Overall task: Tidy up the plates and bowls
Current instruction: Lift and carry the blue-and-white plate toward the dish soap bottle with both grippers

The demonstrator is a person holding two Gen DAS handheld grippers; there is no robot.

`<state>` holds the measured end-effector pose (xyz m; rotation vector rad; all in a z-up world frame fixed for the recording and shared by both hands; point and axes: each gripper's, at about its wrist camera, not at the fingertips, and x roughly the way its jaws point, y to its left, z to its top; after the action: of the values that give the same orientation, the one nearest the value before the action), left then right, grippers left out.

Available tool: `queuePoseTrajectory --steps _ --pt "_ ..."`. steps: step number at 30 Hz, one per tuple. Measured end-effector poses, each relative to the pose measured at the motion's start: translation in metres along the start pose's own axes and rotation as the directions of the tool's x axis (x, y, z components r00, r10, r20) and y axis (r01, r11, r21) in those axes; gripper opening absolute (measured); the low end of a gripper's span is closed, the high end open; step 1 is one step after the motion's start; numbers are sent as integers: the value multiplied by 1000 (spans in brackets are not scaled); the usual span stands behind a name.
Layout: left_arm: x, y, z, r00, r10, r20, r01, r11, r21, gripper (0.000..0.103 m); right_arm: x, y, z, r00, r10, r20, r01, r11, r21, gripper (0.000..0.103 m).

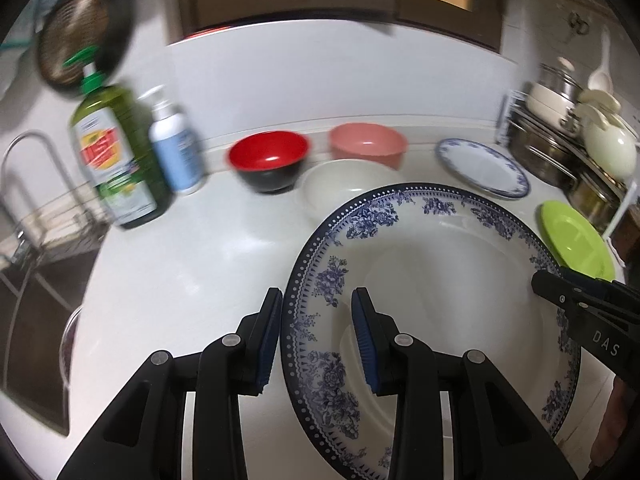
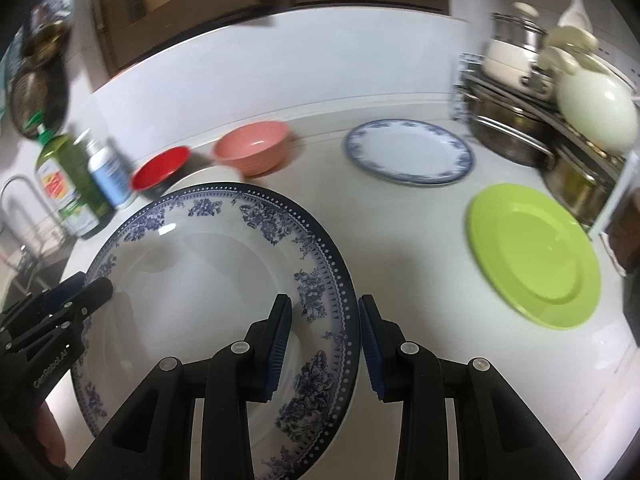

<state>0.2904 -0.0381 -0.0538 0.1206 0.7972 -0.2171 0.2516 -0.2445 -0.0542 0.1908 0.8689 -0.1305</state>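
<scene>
A large white plate with a blue floral rim (image 1: 432, 280) hangs above the white counter, held from both sides. My left gripper (image 1: 318, 340) is shut on its left rim and my right gripper (image 2: 326, 348) on its right rim (image 2: 336, 320). Each gripper shows in the other's view, the right gripper (image 1: 560, 292) and the left gripper (image 2: 84, 296). Behind the plate stand a red and black bowl (image 1: 268, 160), a pink bowl (image 1: 366, 144) and a partly hidden white bowl (image 1: 340, 188). A smaller blue-rimmed plate (image 2: 408, 152) and a green plate (image 2: 536, 252) lie to the right.
A green soap bottle (image 1: 116, 156) and a white pump bottle (image 1: 176, 148) stand at the back left beside the sink (image 1: 36, 300). A wire rack with pots and a cream lid (image 2: 560, 120) fills the back right corner.
</scene>
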Motion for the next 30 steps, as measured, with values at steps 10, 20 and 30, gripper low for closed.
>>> queuePoseTrajectory --steps 10,20,30 --pt "-23 66 -32 995 98 -12 -99 991 -94 35 6 66 -19 995 100 -31 -103 990 -98 36" --pt "-23 111 -55 988 144 -63 -152 977 -152 35 19 121 -33 987 146 -67 -156 972 -176 36" --pt "3 130 -72 983 121 -138 -144 975 -169 35 39 144 -47 986 125 -109 -146 965 -217 36"
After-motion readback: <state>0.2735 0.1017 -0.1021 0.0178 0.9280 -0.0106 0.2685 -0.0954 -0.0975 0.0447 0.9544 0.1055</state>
